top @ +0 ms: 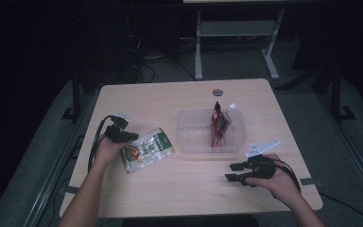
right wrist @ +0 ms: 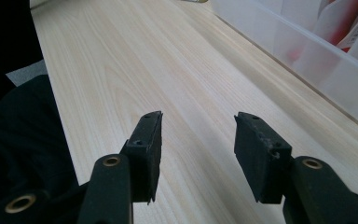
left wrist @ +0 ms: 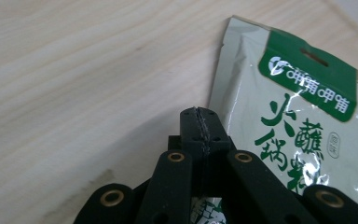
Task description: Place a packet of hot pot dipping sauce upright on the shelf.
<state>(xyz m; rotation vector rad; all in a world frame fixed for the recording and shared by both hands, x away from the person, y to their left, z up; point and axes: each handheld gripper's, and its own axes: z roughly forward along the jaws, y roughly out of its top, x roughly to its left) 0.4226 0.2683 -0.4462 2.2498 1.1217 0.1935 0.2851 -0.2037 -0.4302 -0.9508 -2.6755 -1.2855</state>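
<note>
While both hands rest on the table (top: 179, 189):
Packets: one green sauce packet (top: 146, 149) at left; red packets in one clear tub (top: 189, 142), uncountable.
Left gripper (top: 128, 137): jaws pressed together at packet's edge.
Right gripper (top: 231, 172): jaws spread, empty, bare wood ahead.

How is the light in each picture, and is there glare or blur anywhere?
High view: dim, only the table is lit, the room behind is nearly black. Left gripper view: bright, with white glare on the shiny green packet; the near jaws are slightly soft. Right gripper view: even light, clear bin blurred.
</note>
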